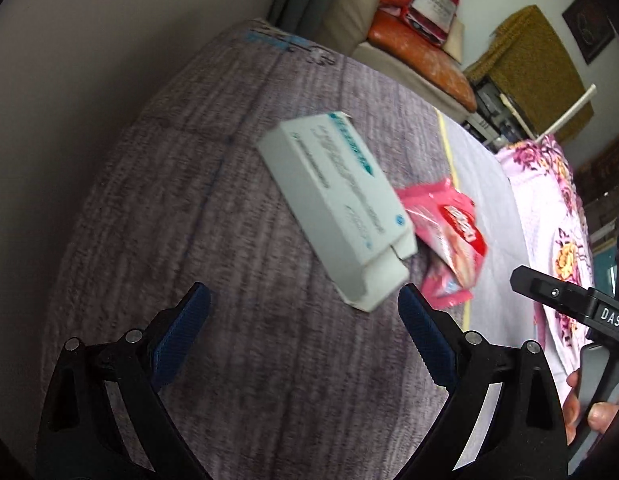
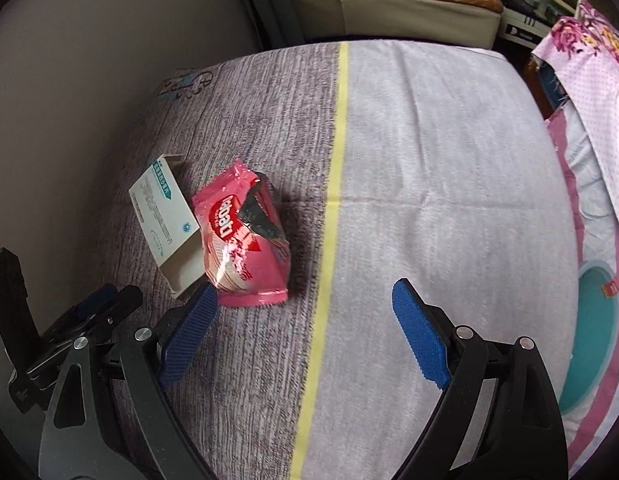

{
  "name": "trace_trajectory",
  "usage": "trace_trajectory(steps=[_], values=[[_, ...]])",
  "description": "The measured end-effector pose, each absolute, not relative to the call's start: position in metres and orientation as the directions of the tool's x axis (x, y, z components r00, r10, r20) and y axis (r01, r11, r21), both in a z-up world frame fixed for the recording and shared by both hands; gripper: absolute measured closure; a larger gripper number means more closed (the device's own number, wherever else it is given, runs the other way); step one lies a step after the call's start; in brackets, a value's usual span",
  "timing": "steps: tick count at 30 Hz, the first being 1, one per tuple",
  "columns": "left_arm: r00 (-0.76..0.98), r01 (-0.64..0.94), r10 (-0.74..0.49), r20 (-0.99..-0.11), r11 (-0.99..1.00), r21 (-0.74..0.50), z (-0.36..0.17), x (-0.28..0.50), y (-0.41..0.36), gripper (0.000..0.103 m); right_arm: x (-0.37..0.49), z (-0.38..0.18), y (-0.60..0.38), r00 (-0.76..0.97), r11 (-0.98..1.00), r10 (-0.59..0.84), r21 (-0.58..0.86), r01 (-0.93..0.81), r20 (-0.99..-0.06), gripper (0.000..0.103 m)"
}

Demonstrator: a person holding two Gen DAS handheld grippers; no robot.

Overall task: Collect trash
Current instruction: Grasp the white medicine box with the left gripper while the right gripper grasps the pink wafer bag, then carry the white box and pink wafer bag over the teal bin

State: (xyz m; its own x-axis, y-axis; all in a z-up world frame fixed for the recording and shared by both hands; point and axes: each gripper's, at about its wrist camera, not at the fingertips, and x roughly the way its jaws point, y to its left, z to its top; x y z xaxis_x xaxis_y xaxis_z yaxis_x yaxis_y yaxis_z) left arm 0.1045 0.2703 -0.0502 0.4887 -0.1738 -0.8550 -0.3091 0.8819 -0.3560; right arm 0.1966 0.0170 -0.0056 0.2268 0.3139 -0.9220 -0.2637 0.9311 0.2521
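An empty white and teal cardboard box (image 1: 333,204) lies open-ended on the grey bed cover (image 1: 189,240); it also shows in the right wrist view (image 2: 165,224). A torn pink snack wrapper (image 1: 449,232) lies against its right side and shows in the right wrist view (image 2: 245,240). My left gripper (image 1: 305,316) is open and empty, just short of the box's near end. My right gripper (image 2: 305,312) is open and empty, with its left pad (image 2: 189,336) just below the wrapper. The right gripper's body (image 1: 569,308) shows in the left wrist view.
A yellow stripe (image 2: 333,184) splits the bed cover into a dark grey half and a pale half (image 2: 449,160). A pink floral quilt (image 1: 549,208) lies on the right. A sofa with an orange cushion (image 1: 413,48) stands beyond the bed. A wall (image 1: 89,60) runs along the left.
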Motion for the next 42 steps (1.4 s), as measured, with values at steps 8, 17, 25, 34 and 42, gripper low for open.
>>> trace_trajectory(steps=[8,17,25,34,42], values=[[0.475,-0.354,-0.156,-0.866,0.867,-0.350,-0.056,0.110,0.289,0.008,0.214,-0.034,0.052,0.164,0.906,0.363,0.306,-0.290,-0.917,0.018],[0.462,-0.366,-0.160,-0.872,0.862,-0.352,-0.058,0.128,0.278,0.008,0.214,-0.035,0.047,0.193,0.895,0.389,0.320,-0.310,-0.901,0.064],[0.460,-0.401,-0.131,-0.878,0.852,-0.336,-0.052,0.170,0.246,0.008,0.217,-0.022,-0.004,0.250,0.914,0.388,0.334,-0.232,-0.887,0.064],[0.396,-0.457,0.032,-0.918,0.874,-0.167,-0.060,0.203,0.222,0.008,0.219,-0.016,-0.055,0.284,0.915,0.398,0.357,-0.187,-0.872,0.064],[0.421,-0.432,0.063,-0.905,0.891,-0.139,-0.055,0.193,0.221,0.030,0.205,-0.015,-0.087,0.299,0.908,0.419,0.391,-0.152,-0.857,0.064]])
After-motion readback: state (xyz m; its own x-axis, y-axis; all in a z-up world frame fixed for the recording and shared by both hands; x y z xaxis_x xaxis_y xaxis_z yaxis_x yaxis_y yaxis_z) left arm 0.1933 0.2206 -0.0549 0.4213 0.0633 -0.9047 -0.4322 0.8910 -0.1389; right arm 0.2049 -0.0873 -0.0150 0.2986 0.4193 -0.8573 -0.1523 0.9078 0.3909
